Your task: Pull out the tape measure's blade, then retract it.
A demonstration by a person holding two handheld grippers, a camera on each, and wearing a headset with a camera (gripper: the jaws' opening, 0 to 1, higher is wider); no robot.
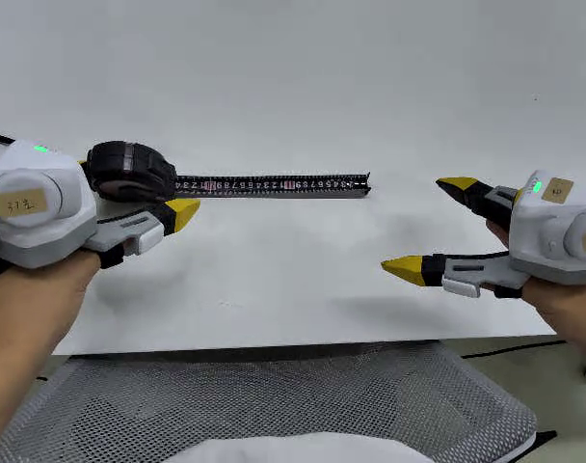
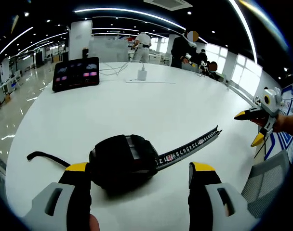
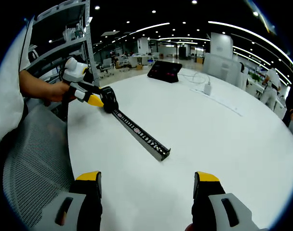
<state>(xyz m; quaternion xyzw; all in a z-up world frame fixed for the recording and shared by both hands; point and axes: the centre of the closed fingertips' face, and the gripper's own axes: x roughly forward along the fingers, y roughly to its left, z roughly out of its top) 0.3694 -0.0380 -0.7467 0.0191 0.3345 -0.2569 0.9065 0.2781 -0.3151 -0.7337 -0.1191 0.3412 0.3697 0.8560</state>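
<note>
Fingers, head view: left gripper [image 1: 170,191] spread wide, straddling the black, rounded, rubber-clad tape measure case [image 1: 131,171] at 9 o'clock without pinching it; right gripper [image 1: 430,226] gaping as wide at 3 o'clock, holding nothing.
Blade, head view: dark, narrow steel blade [image 1: 274,183] with pale numerals lies flat on the white matte table [image 1: 293,87]. Its long axis runs 9 to 3. Its metal hook end [image 1: 366,183] is near the right gripper but apart from it.
Left gripper view: case [image 2: 122,161] sits between the yellow-tipped jaws. It seems to rest against the one at 8 o'clock and is clear of the one at 4 o'clock. The blade leaves toward 2 o'clock, and a thin black strap [image 2: 45,156] trails to 9 o'clock.
Right gripper view: hook end [image 3: 165,154] lies at 12 o'clock ahead of the empty jaws, with the blade receding toward 10 o'clock to the case.
Nearer hand: left for the case, right for the hook end.
Judgement: pull-out looks done; retracting probably turns on the left gripper closing on the case.
</note>
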